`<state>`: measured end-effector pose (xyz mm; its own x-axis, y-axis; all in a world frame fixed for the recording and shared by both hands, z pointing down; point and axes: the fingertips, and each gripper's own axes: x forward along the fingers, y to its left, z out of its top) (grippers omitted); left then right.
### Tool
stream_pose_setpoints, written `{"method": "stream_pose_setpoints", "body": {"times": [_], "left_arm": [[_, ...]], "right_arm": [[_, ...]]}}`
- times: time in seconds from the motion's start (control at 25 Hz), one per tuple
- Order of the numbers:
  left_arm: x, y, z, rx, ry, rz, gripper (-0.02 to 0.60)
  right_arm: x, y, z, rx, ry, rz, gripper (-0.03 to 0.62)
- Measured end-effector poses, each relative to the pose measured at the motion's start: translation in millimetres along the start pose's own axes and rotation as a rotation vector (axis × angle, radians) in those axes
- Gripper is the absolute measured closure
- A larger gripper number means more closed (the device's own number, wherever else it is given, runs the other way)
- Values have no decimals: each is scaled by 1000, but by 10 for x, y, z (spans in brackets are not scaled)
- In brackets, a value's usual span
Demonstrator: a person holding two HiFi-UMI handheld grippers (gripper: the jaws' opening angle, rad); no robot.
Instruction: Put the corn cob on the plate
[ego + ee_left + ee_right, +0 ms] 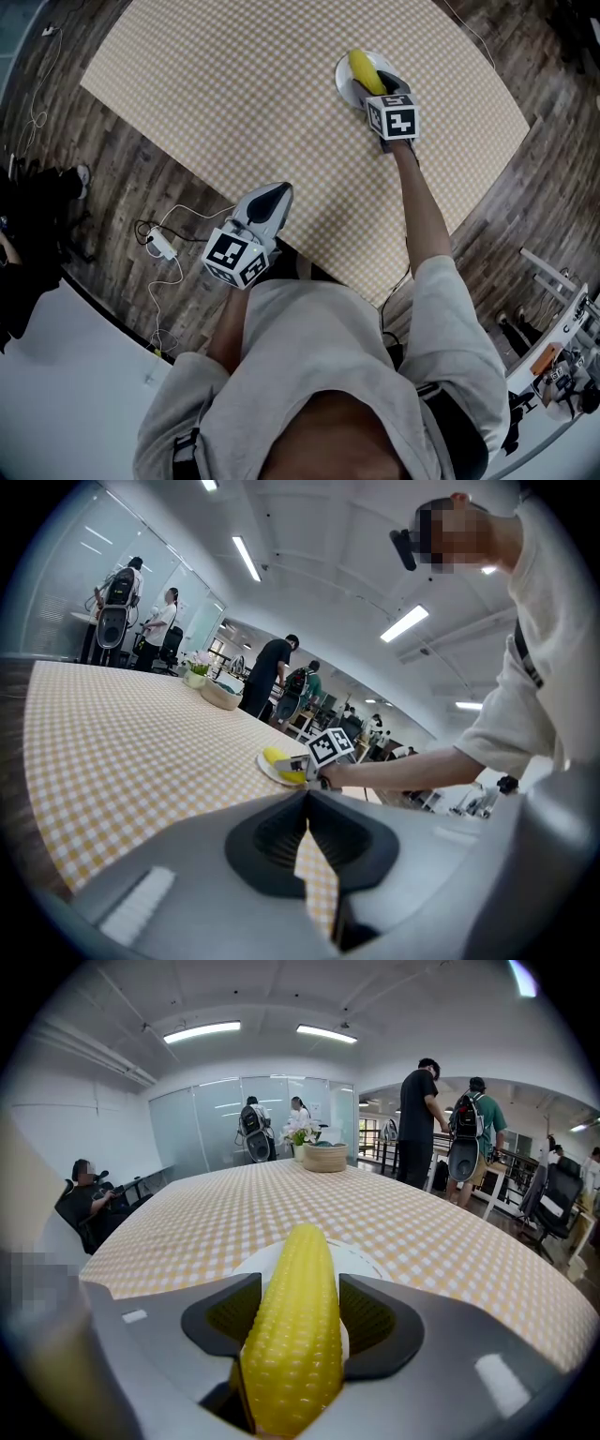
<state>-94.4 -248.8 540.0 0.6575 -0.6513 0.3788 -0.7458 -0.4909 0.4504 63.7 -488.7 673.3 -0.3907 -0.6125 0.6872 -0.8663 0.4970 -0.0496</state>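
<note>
The yellow corn cob (366, 70) lies lengthwise between the jaws of my right gripper (378, 91), and both pads touch its sides. Its far end reaches over the white plate (343, 82) on the checked tablecloth. In the right gripper view the corn cob (295, 1335) fills the gap of the right gripper (298, 1290), with the plate (364, 1262) just beyond. My left gripper (277, 195) hangs at the table's near edge, shut and holding nothing. From the left gripper (307, 801) view, the corn cob (276, 757) and plate (270, 772) are far off.
The yellow checked tablecloth (234, 94) covers the table. A basket (324, 1158) with flowers stands at its far end. Several people stand or sit beyond the table. A power strip (159, 246) with cables lies on the wooden floor at the left.
</note>
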Motion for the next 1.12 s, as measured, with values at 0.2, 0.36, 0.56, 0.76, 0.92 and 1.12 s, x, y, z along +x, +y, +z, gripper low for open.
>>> {"method": "stream_pose_setpoints", "body": {"times": [0.2, 0.36, 0.56, 0.76, 0.92, 1.12], "left_arm": [[-72, 0, 14, 1, -6, 9, 574], [-95, 11, 19, 3, -9, 10, 574], [-99, -37, -2, 8, -5, 3, 574], [-118, -100, 64, 29, -17, -8, 574], [-143, -134, 127, 49, -28, -9, 574], [-166, -188, 108, 60, -24, -10, 574]], "right_arm": [[-31, 34, 21, 17, -29, 17, 272], [-50, 52, 66, 14, -46, 14, 267], [-169, 59, 155, -4, -75, 12, 298], [-401, -20, 245, -18, -124, -48, 368], [-628, -139, 359, -16, -194, -120, 571], [-709, -110, 312, 29, -222, -105, 594]]}}
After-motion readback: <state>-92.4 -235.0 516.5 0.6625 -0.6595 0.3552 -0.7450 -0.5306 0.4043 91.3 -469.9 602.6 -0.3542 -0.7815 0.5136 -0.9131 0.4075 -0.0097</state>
